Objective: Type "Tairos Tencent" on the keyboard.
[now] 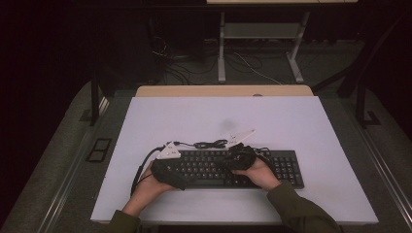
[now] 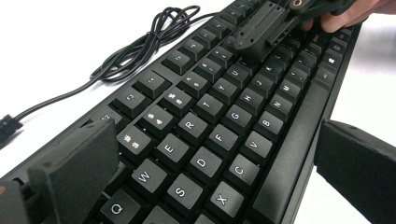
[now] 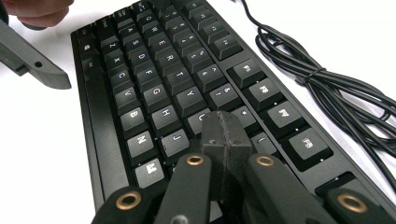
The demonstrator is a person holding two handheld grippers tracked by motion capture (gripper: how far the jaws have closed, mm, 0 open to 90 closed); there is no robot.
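Altogether: one keyboard (image 1: 243,167), one coiled cable (image 1: 210,144), two grippers.

In the high view, the legends on the keyboard (image 1: 228,167) were too small to read, and both hands covered part of its keys. The left gripper (image 1: 167,170) hid the left end of the keyboard there, so its jaws could not be made out. In the left gripper view, the lower edge cut off the nearest keys, and the cable (image 2: 140,49) left the picture at the left edge. In the right gripper view, the right gripper (image 3: 226,135) hid the keys under its closed jaws.
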